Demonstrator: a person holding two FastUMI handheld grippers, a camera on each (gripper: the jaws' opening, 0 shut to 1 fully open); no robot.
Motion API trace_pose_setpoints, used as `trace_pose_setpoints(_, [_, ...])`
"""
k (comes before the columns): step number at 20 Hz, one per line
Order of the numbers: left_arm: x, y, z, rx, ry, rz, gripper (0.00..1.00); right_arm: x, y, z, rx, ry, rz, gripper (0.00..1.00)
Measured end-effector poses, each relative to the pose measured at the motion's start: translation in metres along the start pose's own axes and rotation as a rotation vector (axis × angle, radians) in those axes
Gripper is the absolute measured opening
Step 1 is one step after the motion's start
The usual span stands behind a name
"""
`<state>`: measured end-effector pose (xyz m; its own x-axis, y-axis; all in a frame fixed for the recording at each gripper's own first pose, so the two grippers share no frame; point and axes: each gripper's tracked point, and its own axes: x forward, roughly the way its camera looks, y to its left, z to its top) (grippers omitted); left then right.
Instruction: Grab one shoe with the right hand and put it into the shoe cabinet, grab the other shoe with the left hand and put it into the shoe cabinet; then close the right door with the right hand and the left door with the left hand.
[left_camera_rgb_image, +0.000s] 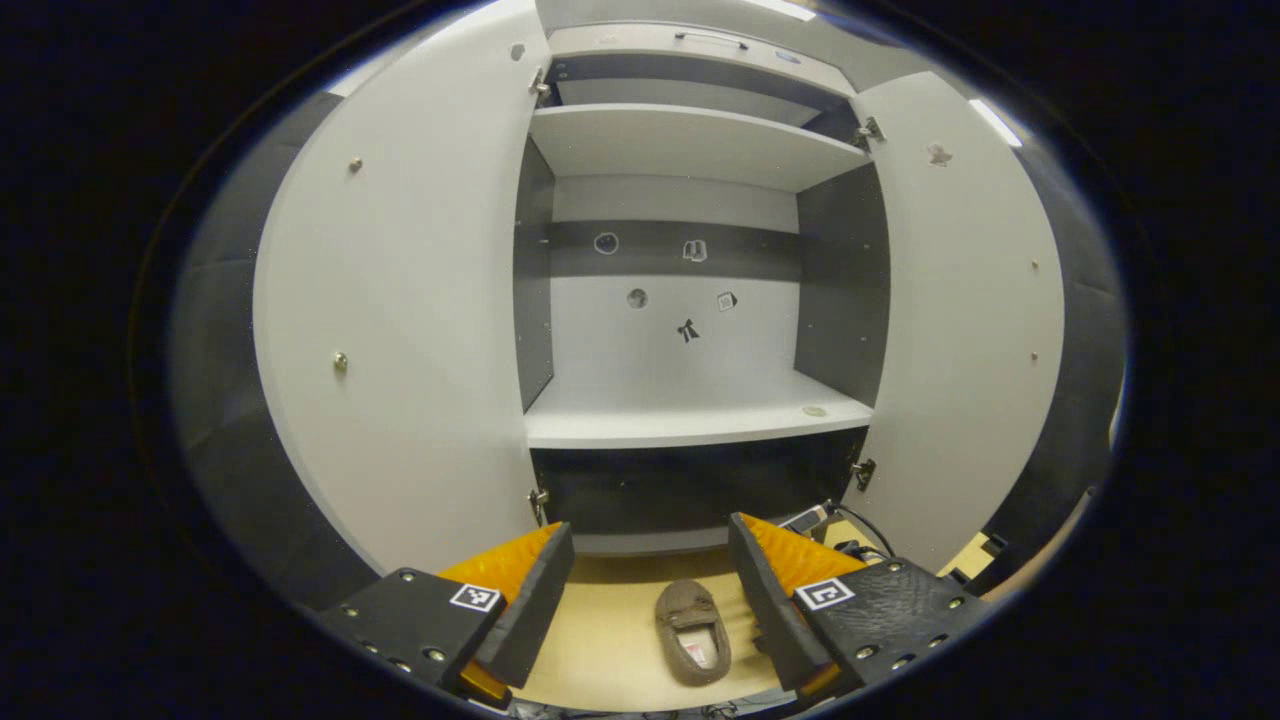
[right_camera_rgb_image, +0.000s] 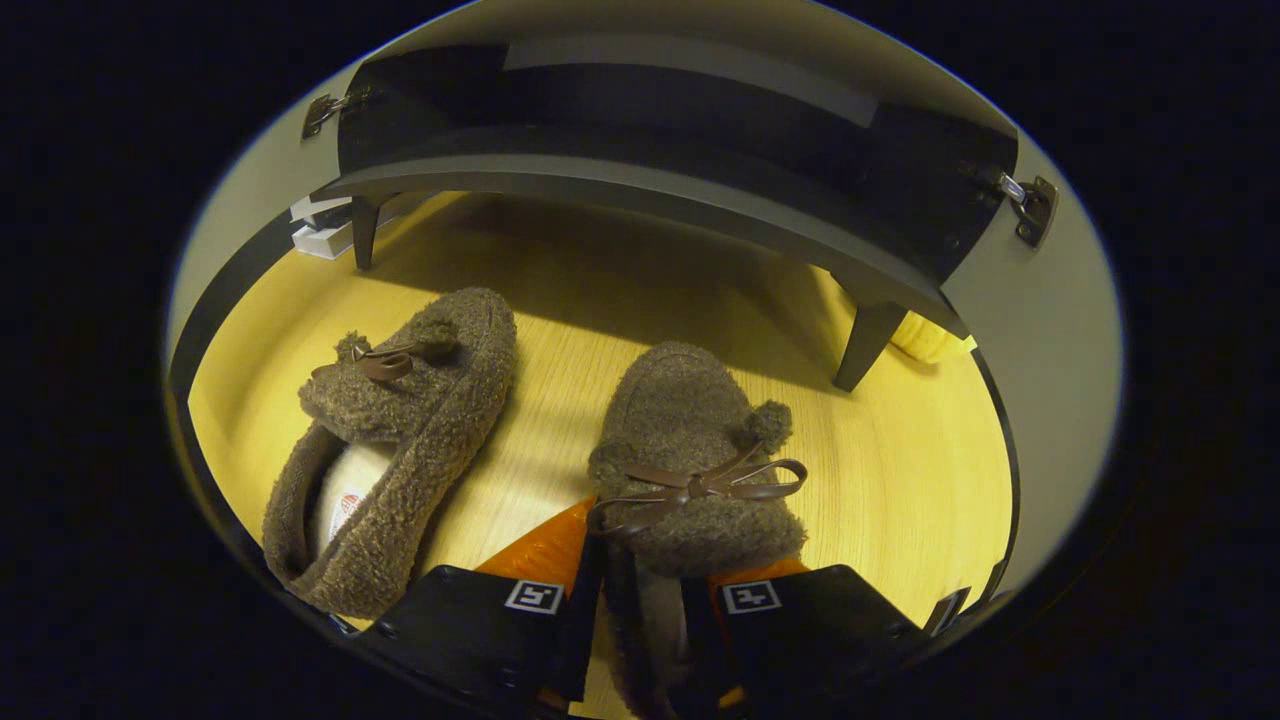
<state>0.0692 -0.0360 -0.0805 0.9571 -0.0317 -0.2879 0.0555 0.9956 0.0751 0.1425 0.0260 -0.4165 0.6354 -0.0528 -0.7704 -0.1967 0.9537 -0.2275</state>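
Observation:
Two brown fuzzy slippers with leather bows lie on the wooden floor in front of the shoe cabinet. In the right gripper view, my right gripper (right_camera_rgb_image: 645, 610) is shut on the side wall of the right slipper (right_camera_rgb_image: 690, 450), near its opening. The left slipper (right_camera_rgb_image: 400, 440) lies free beside it. In the left gripper view, my left gripper (left_camera_rgb_image: 650, 528) hangs open and holds nothing, high above one slipper (left_camera_rgb_image: 692, 632) on the floor. It faces the cabinet's bare middle shelf (left_camera_rgb_image: 690, 420). The left door (left_camera_rgb_image: 400, 330) and right door (left_camera_rgb_image: 960, 330) both stand wide open.
The cabinet's dark base (right_camera_rgb_image: 640, 190) stands on short legs (right_camera_rgb_image: 865, 345) just beyond the slippers. A yellow object (right_camera_rgb_image: 925, 340) lies behind the right leg and a white box (right_camera_rgb_image: 320, 235) by the left one. Cables (left_camera_rgb_image: 850, 545) trail near the right door's foot.

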Motion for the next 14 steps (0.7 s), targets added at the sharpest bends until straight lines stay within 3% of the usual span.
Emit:
trace_pose_setpoints(1, [0.002,0.0,-0.001,-0.007,0.006,0.006,0.9,0.0,0.0,-0.001,0.0,0.013,0.016,0.31])
trace_pose_setpoints(3, [0.007,0.001,-0.005,-0.018,0.017,0.019,0.9,0.006,0.003,0.002,0.032,0.02,0.072,0.31])
trace_pose_setpoints(4, [0.009,0.001,-0.006,-0.025,0.024,0.025,0.9,-0.003,0.005,0.002,0.06,0.039,0.102,0.13])
trace_pose_setpoints(5, [0.011,0.002,-0.008,-0.033,0.032,0.03,0.9,-0.005,0.004,0.003,0.091,0.047,0.121,0.05])
trace_pose_setpoints(8, [0.02,0.002,-0.013,-0.051,0.052,0.046,0.94,-0.005,0.003,0.006,0.146,0.092,0.184,0.02])
trace_pose_setpoints(14, [0.032,0.004,-0.019,-0.029,0.076,0.089,0.9,-0.021,-0.002,0.015,0.222,0.117,0.222,0.02])
